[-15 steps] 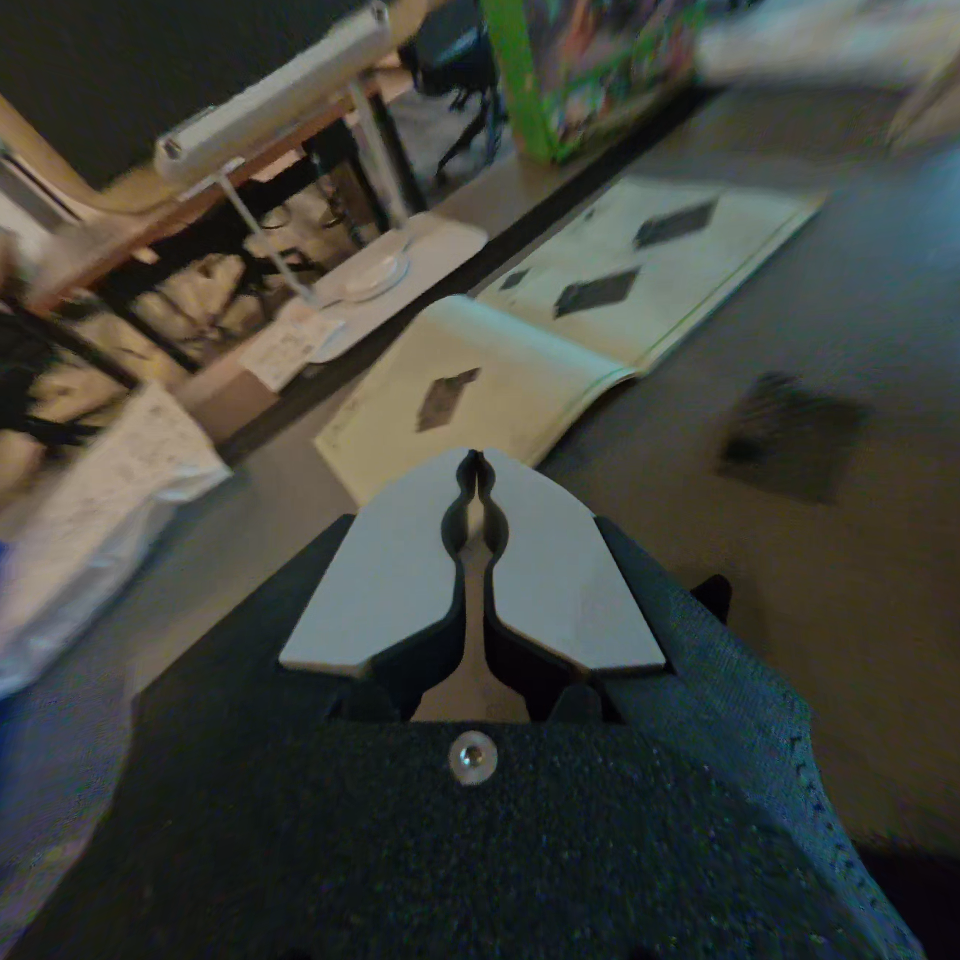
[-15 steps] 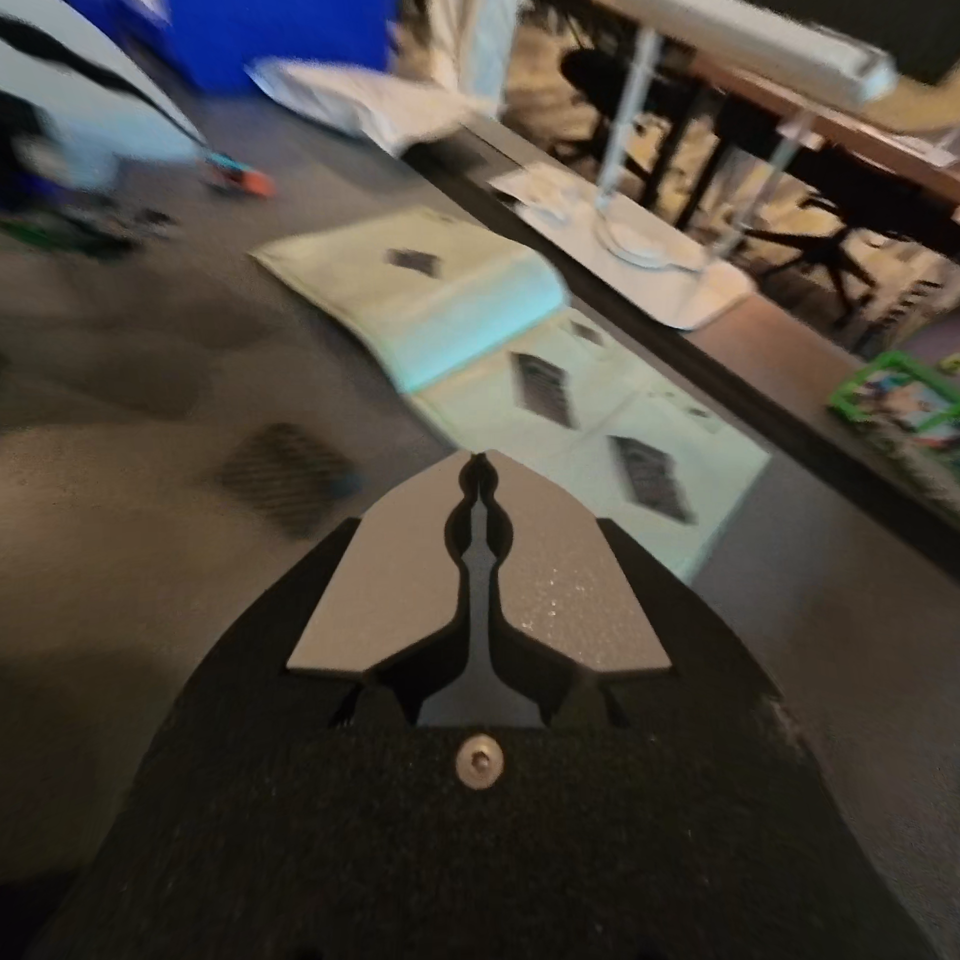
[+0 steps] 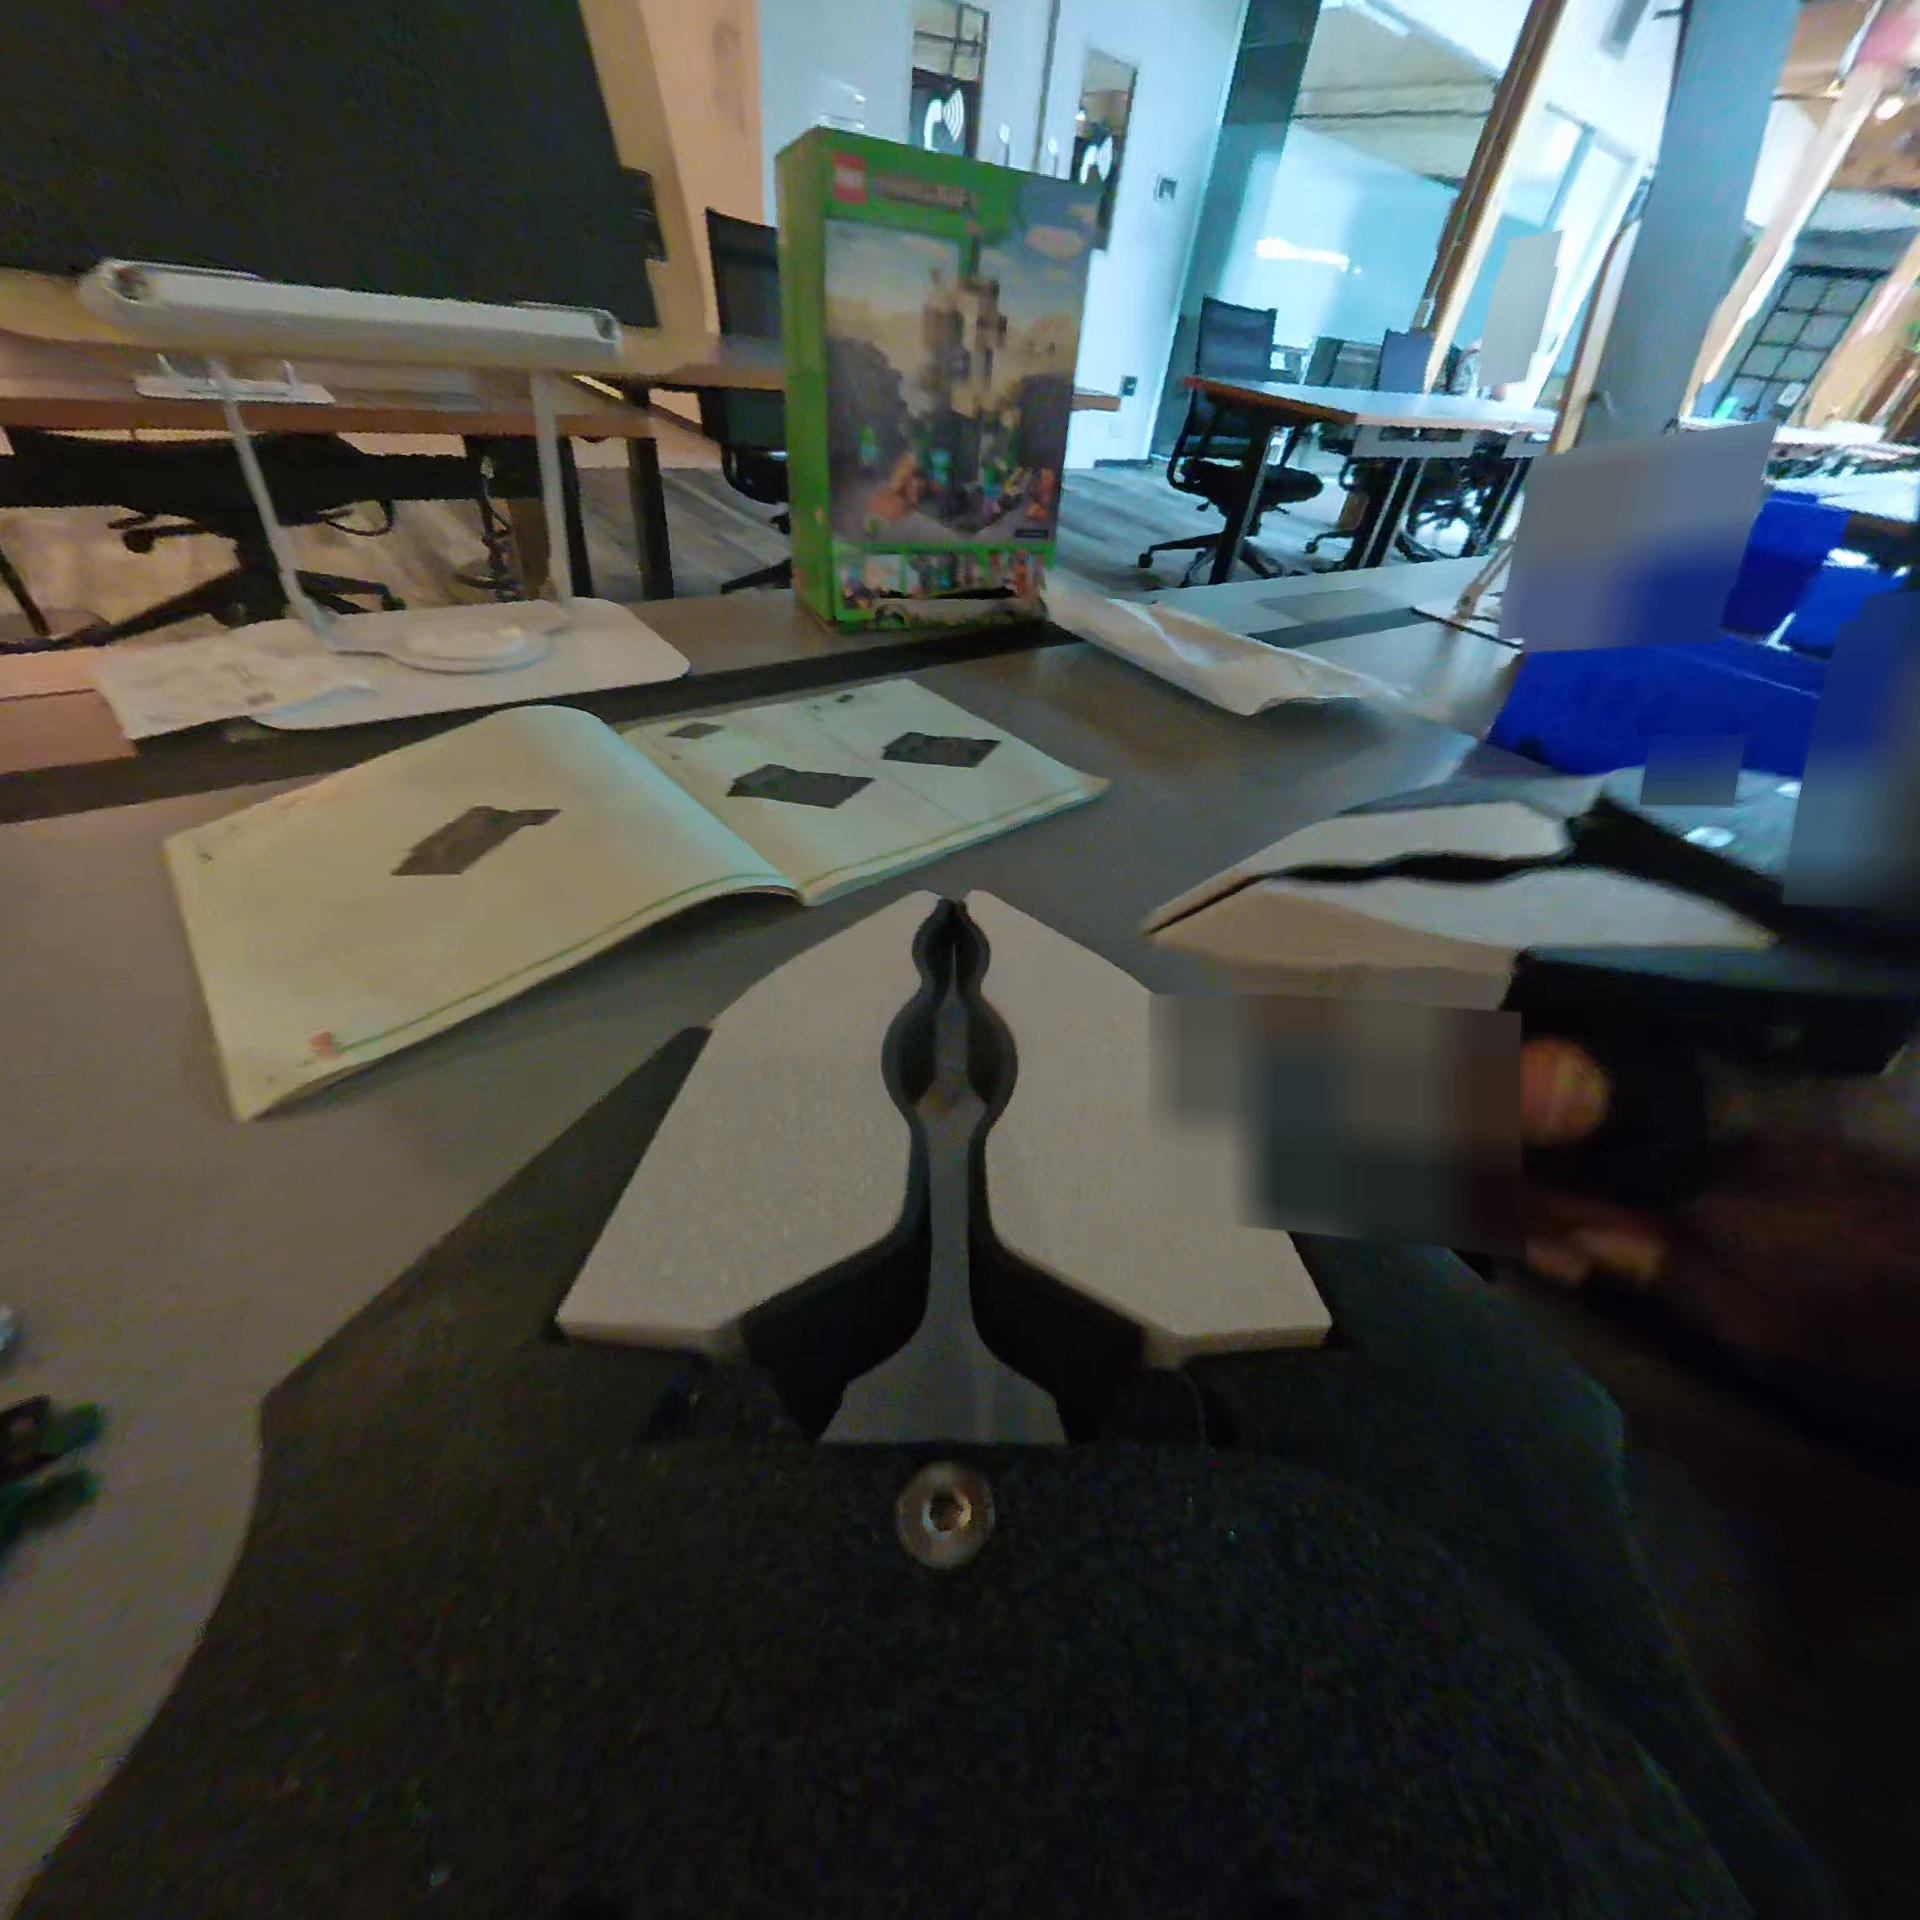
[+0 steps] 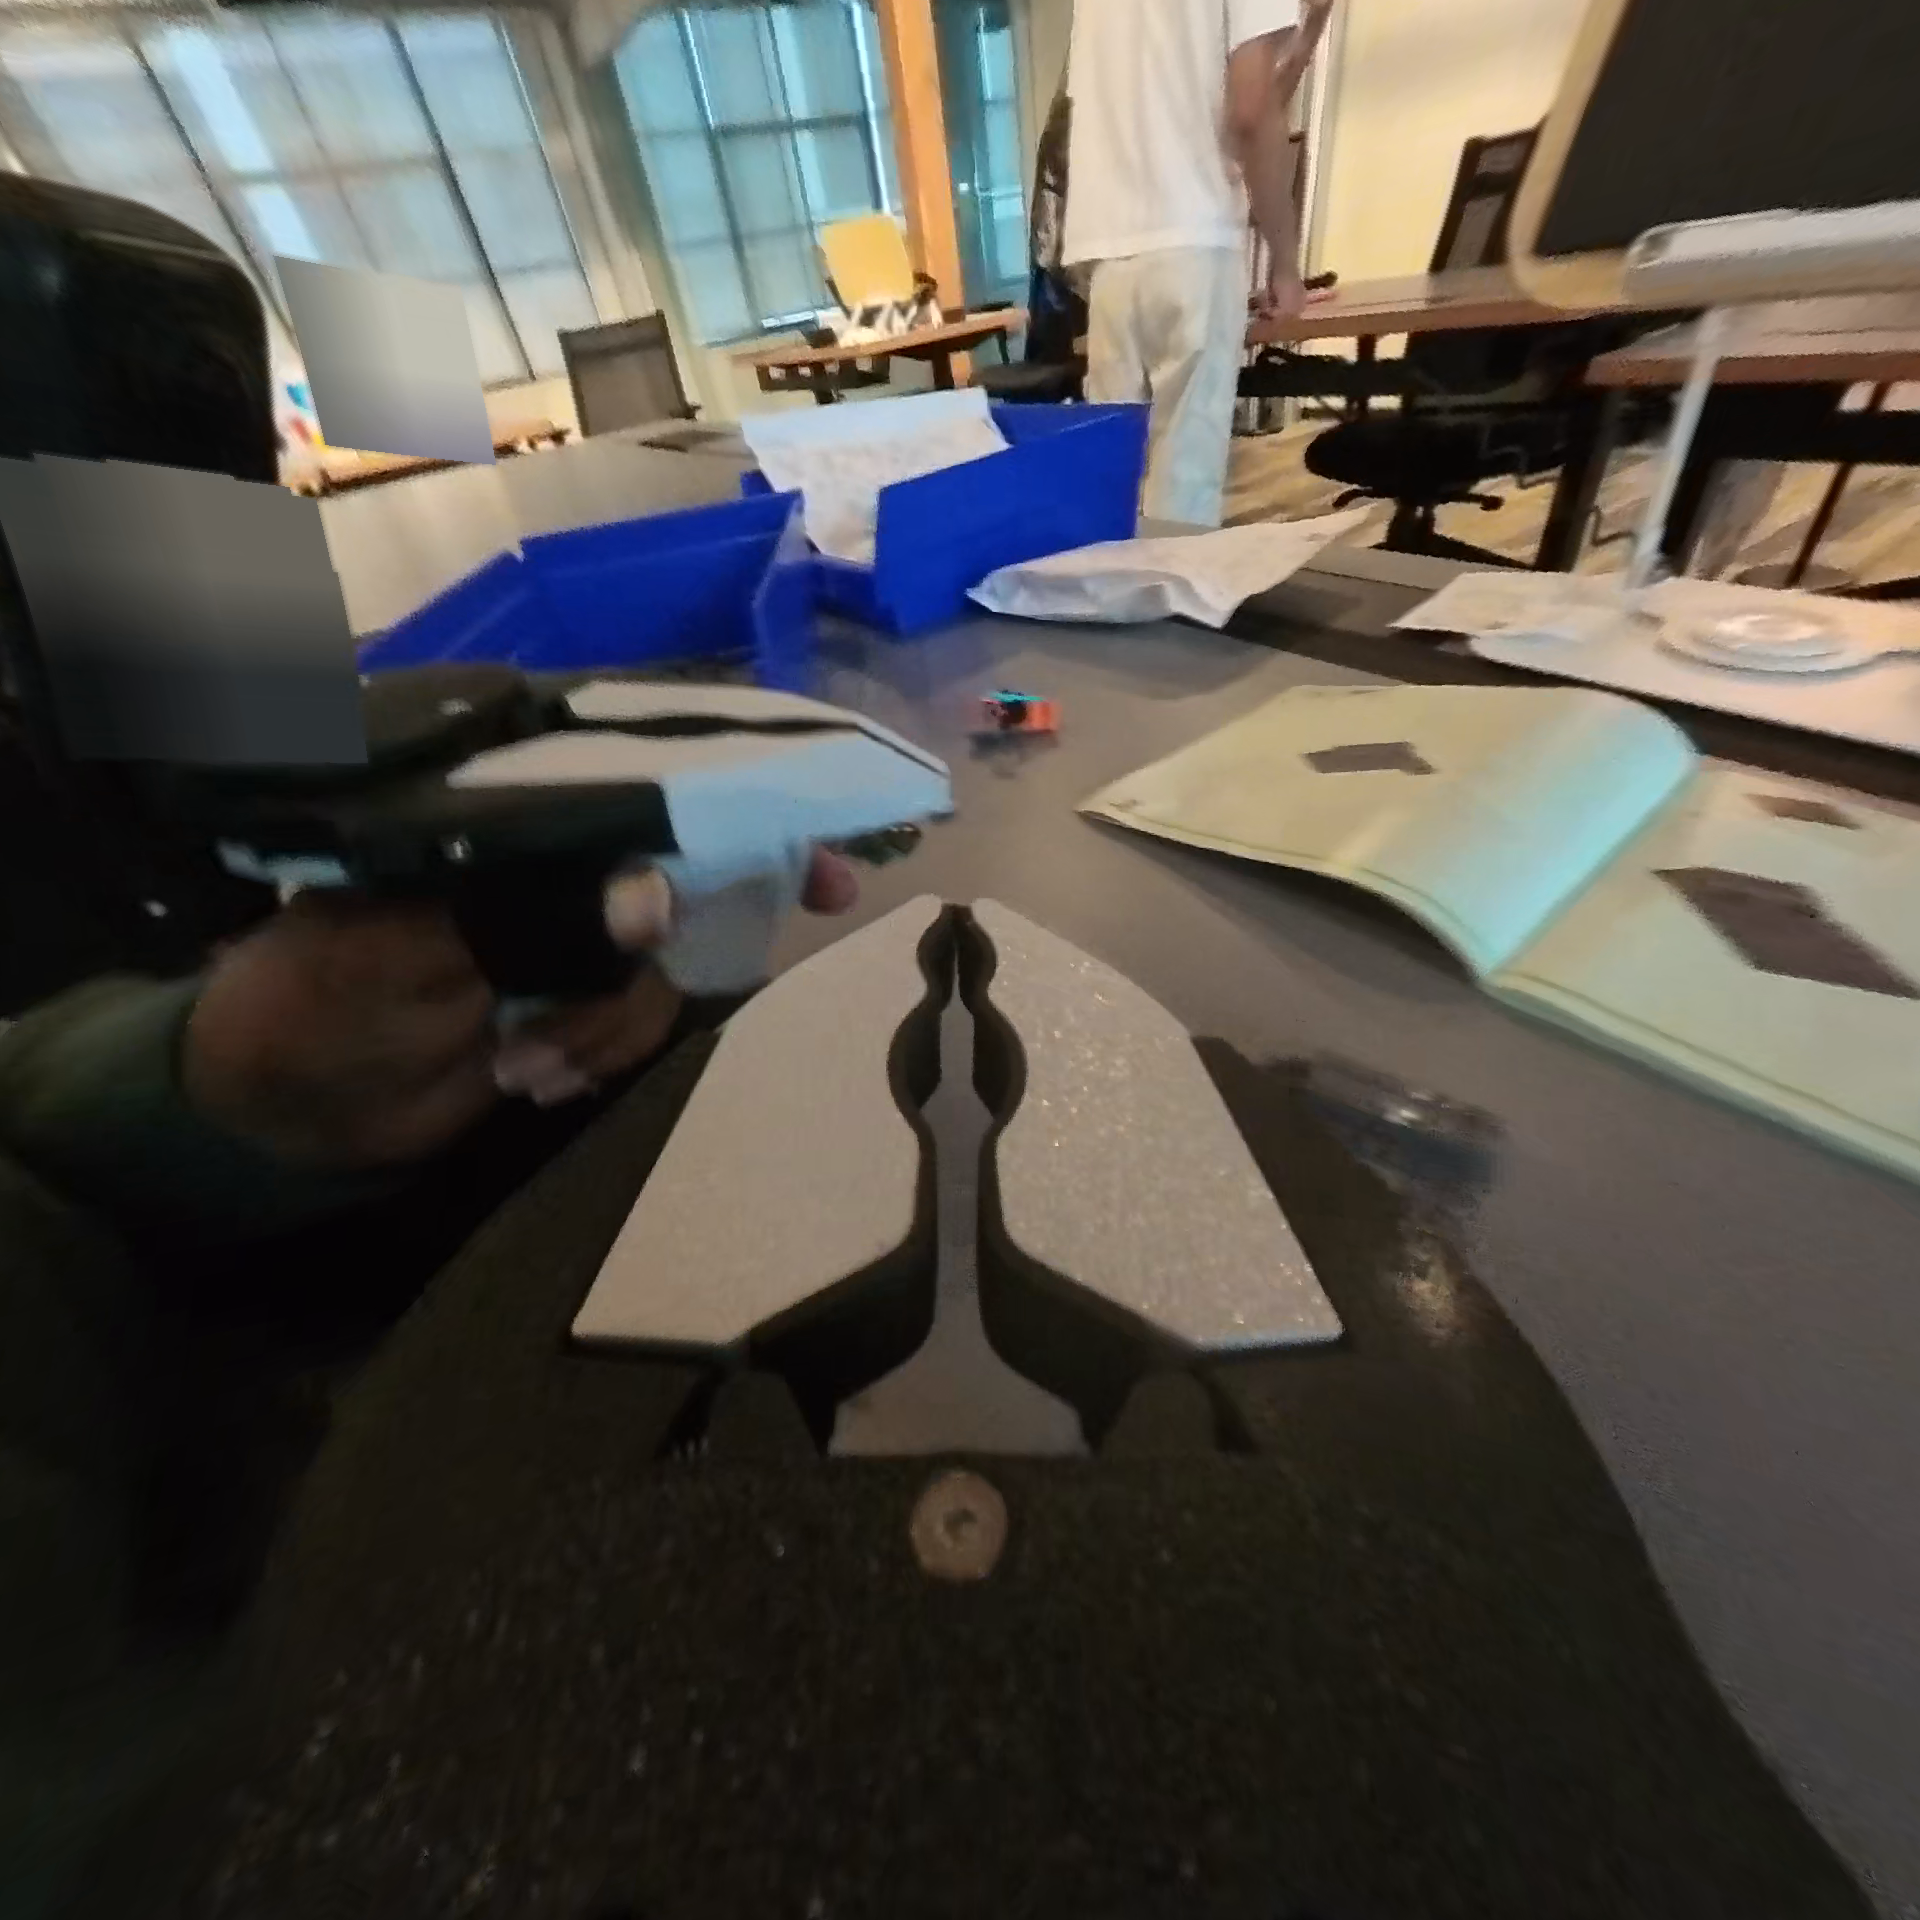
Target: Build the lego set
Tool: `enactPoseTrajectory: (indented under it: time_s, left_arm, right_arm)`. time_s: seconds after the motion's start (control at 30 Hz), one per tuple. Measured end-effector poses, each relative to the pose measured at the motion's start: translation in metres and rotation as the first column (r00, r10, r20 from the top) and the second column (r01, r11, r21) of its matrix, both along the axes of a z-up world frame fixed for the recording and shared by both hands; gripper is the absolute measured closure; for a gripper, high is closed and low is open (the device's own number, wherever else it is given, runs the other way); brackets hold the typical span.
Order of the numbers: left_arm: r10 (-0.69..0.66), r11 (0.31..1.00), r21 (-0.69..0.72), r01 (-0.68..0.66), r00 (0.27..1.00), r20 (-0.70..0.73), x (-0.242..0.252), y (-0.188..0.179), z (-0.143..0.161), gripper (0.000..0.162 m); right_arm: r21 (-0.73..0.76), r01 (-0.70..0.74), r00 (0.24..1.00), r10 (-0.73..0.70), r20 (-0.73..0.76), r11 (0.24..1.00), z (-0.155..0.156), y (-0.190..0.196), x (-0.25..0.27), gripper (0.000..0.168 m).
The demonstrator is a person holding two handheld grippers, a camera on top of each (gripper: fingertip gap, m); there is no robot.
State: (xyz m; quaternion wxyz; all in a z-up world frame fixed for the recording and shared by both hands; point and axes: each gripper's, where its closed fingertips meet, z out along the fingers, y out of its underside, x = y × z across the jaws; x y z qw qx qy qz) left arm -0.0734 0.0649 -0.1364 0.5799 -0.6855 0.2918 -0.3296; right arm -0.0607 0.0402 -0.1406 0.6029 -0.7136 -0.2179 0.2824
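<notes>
Item 1, instruction booklet [image 3: 582,852]: lies open flat on the grey table [image 3: 125,1195], likely so the build steps can be read; green set box [image 3: 925,384] upright behind it. Item 2, small orange-and-teal lego piece [image 4: 1020,713]: loose near the blue bins [image 4: 644,592]. Left gripper [image 3: 954,914] and right gripper [image 4: 957,916]: tips together, nothing held, touching no part.

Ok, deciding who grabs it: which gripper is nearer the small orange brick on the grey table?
Left, seemingly. The left gripper ends just short of the small orange brick, at its left; the right gripper sits farther back, pointing toward it.
</notes>
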Motion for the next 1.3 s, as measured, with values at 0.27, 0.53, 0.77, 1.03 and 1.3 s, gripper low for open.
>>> enactPoseTrajectory:
  time_s: [0.27, 0.53, 0.77, 1.03, 1.3]
  left_arm:
    - [0.125, 0.992, 0.007, -0.124, 0.987, -0.098, -0.009, 0.029, -0.008, 0.162]
    - [0.277, 0.960, 0.027, -0.278, 0.934, -0.225, -0.048, 0.120, -0.007, 0.162]
    - [0.246, 0.930, -0.131, -0.342, 0.848, -0.470, -0.069, 0.222, -0.048, 0.162]
    - [0.176, 0.885, -0.244, -0.397, 0.770, -0.614, -0.062, 0.271, -0.094, 0.162]
    - [0.172, 0.879, -0.260, -0.399, 0.775, -0.609, -0.056, 0.284, -0.107, 0.162]
  right_arm:
    - [-0.037, 0.115, 0.991, -0.112, 0.071, 0.993, -0.016, 0.028, -0.018, 0.168]
    - [-0.013, 0.136, 0.983, -0.133, 0.128, 0.991, 0.008, 0.056, 0.018, 0.168]
    - [-0.065, 0.171, 0.969, -0.156, 0.191, 0.983, -0.011, 0.098, 0.094, 0.168]
    - [-0.132, 0.161, 0.984, -0.149, 0.095, 0.978, -0.025, 0.097, 0.111, 0.168]
    - [-0.141, 0.147, 0.983, -0.129, 0.130, 0.979, -0.033, 0.098, 0.105, 0.168]
